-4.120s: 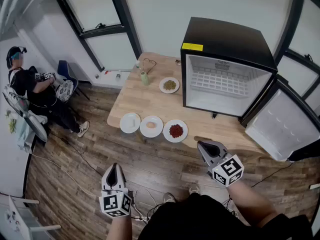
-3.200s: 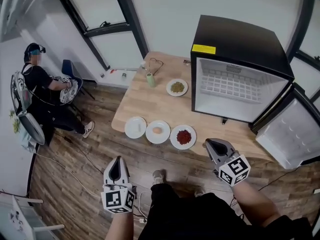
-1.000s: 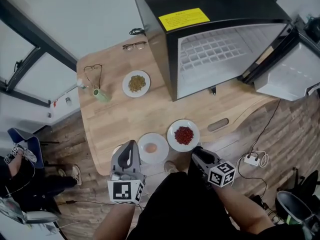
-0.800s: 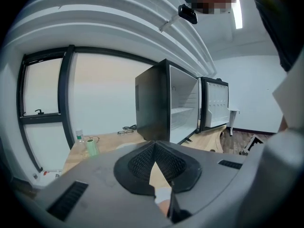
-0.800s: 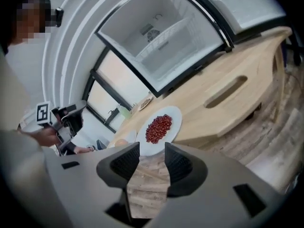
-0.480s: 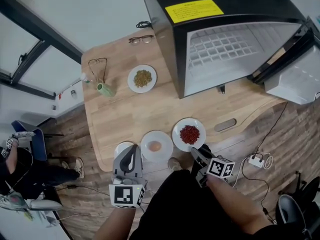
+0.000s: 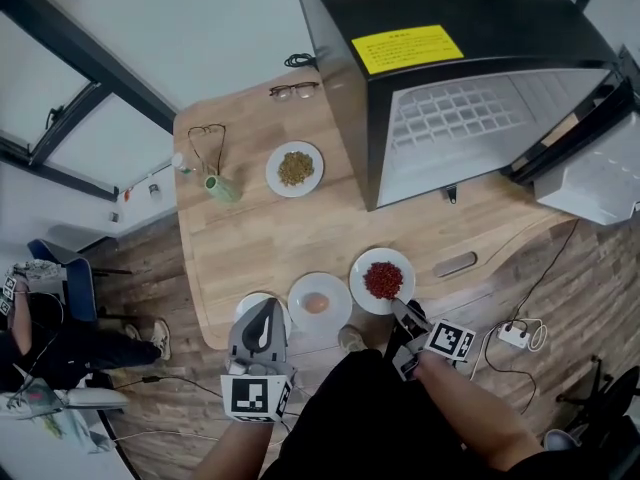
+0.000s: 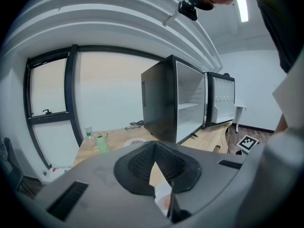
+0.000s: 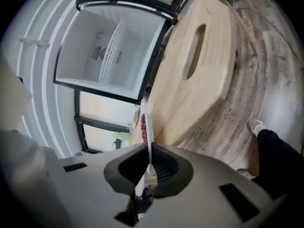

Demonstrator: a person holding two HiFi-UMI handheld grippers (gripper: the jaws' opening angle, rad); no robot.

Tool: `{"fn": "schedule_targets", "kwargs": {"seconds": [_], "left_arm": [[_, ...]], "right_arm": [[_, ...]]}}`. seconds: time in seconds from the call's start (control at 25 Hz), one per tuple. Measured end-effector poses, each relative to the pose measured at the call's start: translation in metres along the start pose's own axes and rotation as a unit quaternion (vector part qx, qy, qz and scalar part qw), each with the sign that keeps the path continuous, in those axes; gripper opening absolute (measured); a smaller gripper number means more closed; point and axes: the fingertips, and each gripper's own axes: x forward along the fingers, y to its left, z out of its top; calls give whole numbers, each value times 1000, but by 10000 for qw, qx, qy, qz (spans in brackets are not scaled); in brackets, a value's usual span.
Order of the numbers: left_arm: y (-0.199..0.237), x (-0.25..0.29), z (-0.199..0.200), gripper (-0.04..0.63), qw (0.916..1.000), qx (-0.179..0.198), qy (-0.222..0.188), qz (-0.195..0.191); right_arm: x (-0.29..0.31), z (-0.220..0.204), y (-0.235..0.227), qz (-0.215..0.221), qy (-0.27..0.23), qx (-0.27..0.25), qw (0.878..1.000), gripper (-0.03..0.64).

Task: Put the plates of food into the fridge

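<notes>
Along the counter's [image 7: 300, 233] near edge sit the red-food plate [image 7: 382, 280], the egg plate [image 7: 319, 302] and a half-hidden plate [image 7: 244, 303]. The brown-food plate [image 7: 295, 169] lies mid-counter, left of the open black fridge [image 7: 450, 28].

Head view: hangs high above the table [image 7: 300, 228], looks almost straight down, takes in the whole tabletop, the open fridge [image 7: 470, 18] at upper right and the floor [image 7: 180, 368] around.

Left gripper view: sits low at the table's near edge, upright, faces across the wood toward the fridge [image 8: 159, 106] and the window [image 8: 47, 94] behind.

Right gripper view: lies close at that same edge, rolled onto its side, looks along the plate of red food [image 9: 148, 141] into the fridge's white inside.

Share table and fridge, all three; head and left gripper views share the green bottle [image 7: 222, 189] too.
</notes>
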Motion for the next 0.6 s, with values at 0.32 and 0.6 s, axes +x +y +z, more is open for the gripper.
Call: {"fn": "schedule_targets", "kwargs": {"seconds": [0.32, 0.6], "left_arm": [[-7, 9, 22, 3, 9995, 211, -209, -129], [-26, 30, 57, 3, 9971, 370, -566, -347]], "right_arm": [[-11, 22, 27, 324, -205, 193, 9991, 31], [-31, 56, 55, 272, -420, 38, 9987, 31]]}}
